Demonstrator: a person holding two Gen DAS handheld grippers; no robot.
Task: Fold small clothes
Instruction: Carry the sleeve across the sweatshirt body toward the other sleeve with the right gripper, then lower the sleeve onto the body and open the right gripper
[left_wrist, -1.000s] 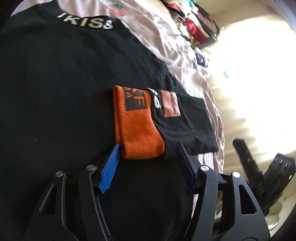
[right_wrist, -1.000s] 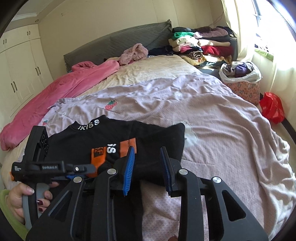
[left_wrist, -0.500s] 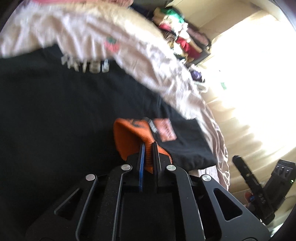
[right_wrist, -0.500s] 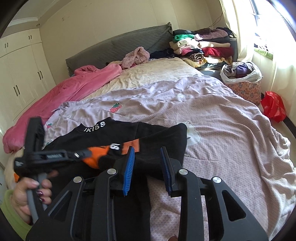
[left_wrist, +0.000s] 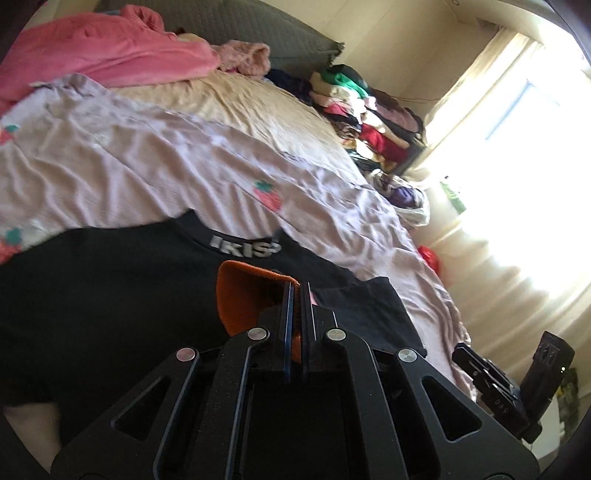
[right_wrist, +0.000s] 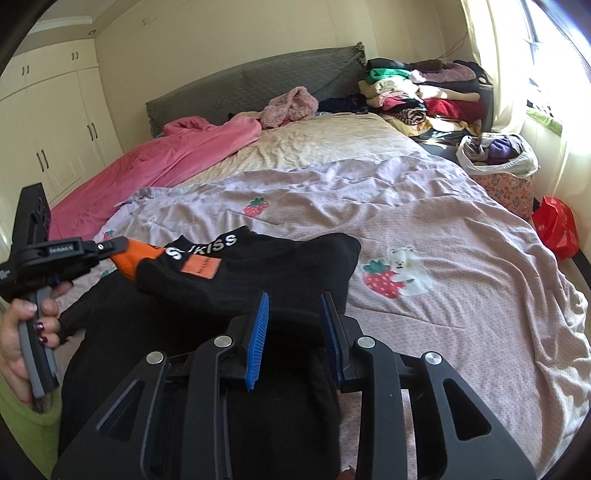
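Sock (right_wrist: 207, 273) was light, limp knit, lying on the black shirt (right_wrist: 155, 332) at the near left of the bed (right_wrist: 443, 258). Left gripper (left_wrist: 295, 295) was clamped on the orange cuff, best hold, lifting it. Right gripper (right_wrist: 295, 325) had jaws apart over the black toe end, apparently not gripping. Shirt beneath might snag; clothes pile (right_wrist: 424, 92) was well apart, far right.

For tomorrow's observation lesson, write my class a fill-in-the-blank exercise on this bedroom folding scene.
1. The left hand-held gripper is shut on the ____ cuff of a sock.
2. The white letters on the black garment end in ____.
3. The lilac bedspread is printed with ____.
4. The right hand-held gripper has its jaws ____.

Missing words: orange; KISS; strawberries; apart
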